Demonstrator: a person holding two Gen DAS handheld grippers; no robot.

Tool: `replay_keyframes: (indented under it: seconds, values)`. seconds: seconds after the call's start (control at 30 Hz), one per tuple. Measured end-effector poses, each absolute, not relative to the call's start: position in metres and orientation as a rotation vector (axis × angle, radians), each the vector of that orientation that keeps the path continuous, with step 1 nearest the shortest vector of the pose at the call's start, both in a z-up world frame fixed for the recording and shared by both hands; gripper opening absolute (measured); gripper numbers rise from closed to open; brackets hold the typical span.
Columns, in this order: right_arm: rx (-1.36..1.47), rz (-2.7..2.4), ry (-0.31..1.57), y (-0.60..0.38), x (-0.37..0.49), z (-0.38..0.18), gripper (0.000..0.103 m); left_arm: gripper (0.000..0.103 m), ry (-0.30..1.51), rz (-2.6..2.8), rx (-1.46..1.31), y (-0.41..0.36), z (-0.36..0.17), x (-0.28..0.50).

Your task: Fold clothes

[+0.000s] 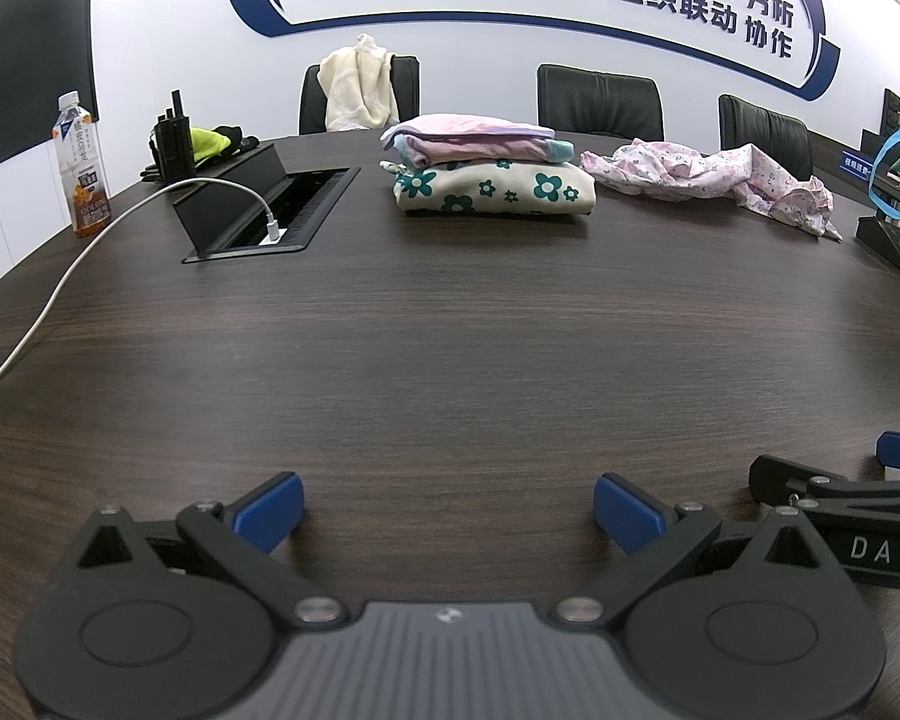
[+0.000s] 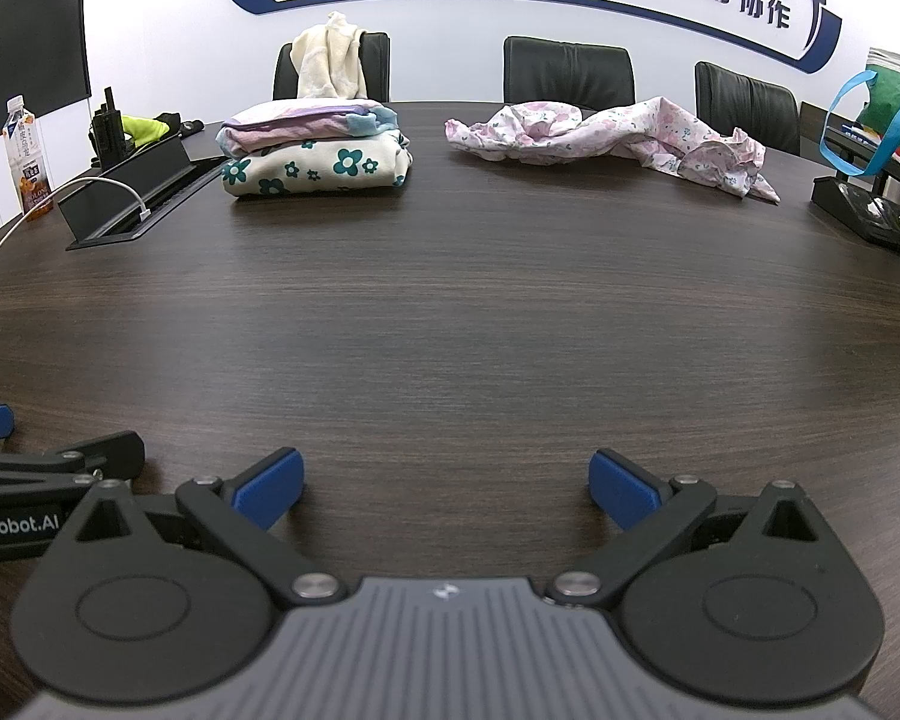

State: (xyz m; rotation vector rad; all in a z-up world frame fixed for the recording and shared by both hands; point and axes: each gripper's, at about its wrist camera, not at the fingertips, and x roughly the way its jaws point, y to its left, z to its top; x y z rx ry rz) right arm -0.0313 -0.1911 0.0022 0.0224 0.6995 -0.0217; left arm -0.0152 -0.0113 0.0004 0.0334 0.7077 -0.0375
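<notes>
A crumpled pink floral garment (image 1: 714, 177) (image 2: 618, 135) lies unfolded at the far right of the dark wooden table (image 1: 450, 330) (image 2: 450, 312). To its left stands a pile of folded clothes (image 1: 486, 171) (image 2: 315, 150), a cream piece with teal flowers under pink ones. My left gripper (image 1: 448, 513) is open low over the near table edge, nothing between its blue pads. My right gripper (image 2: 446, 489) is open beside it, also holding nothing. Each gripper shows at the edge of the other's view, the right gripper (image 1: 858, 492) and the left gripper (image 2: 42, 450).
An open cable box (image 1: 264, 210) with a white cable (image 1: 90, 246) sits at the left, with a drink bottle (image 1: 81, 165) and a radio (image 1: 171, 138). A cream towel (image 1: 360, 81) hangs on a chair. Black chairs (image 1: 600, 99) line the far side. A bag (image 2: 882, 114) and black tray (image 2: 870, 210) stand right.
</notes>
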Motion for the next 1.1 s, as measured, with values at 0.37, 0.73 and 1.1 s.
replay_keyframes:
  seconds: [0.37,0.73,1.1]
  values:
    - [0.023,-0.022,0.699,-0.1909,-0.0318,0.0022,0.103,0.103,0.708,-0.037,0.034,-0.0114,0.0002,-0.0151]
    - [0.023,-0.022,0.699,-0.1909,-0.0319,0.0022,0.103,0.103,0.707,-0.037,0.035,-0.0119,0.0001,-0.0152]
    - [0.023,-0.022,0.700,-0.1910,-0.0320,0.0023,0.103,0.103,0.707,-0.028,0.030,-0.0123,0.0004,-0.0147]
